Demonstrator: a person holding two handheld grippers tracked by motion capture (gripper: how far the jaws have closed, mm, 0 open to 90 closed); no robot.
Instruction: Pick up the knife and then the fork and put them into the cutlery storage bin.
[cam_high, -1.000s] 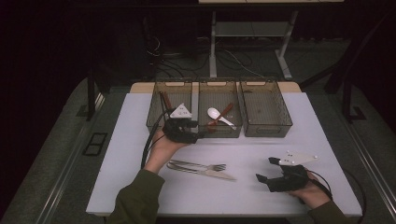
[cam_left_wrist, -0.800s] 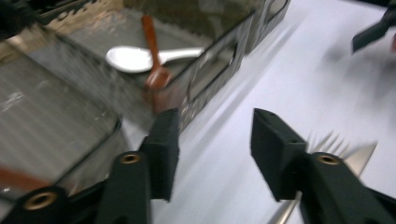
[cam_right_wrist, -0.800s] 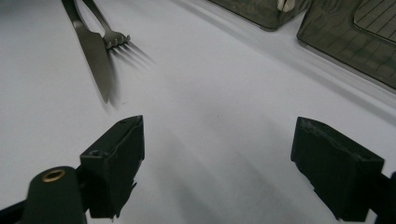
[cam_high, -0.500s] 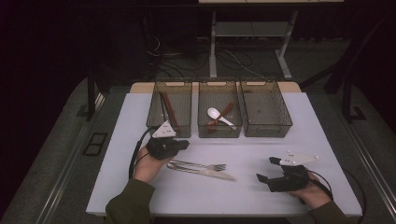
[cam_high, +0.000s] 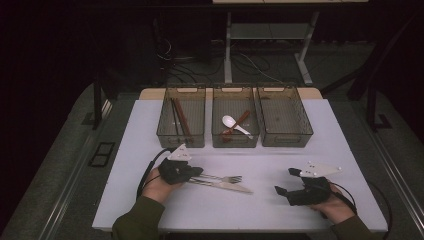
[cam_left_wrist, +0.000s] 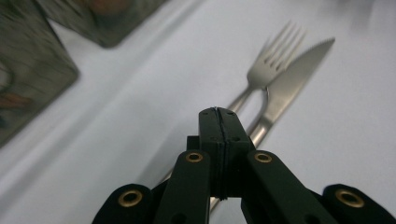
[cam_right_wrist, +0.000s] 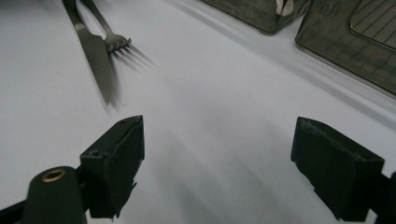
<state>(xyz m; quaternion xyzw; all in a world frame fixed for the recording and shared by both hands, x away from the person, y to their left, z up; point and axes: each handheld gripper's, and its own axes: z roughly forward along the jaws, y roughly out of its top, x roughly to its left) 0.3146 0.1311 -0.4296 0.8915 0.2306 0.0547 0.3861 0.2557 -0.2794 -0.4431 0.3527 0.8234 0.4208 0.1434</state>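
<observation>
A metal fork and a knife lie side by side on the white table, near its front. My left gripper is shut and rests low over their handle ends, tips pointing right. In the left gripper view the closed jaws hide part of both handles, and I see nothing between them; the fork and knife run on ahead. My right gripper stands open at the front right, holding nothing. In the right gripper view the knife and fork lie ahead to the left.
Three translucent bins stand in a row at the back of the table. The left bin holds brown chopsticks, the middle bin a white spoon and a brown utensil, and the right bin looks empty. Bare table lies between the grippers.
My left gripper has drawn back from the left bin toward the front of the table and come down over the fork and knife handles. The right gripper has stayed put.
</observation>
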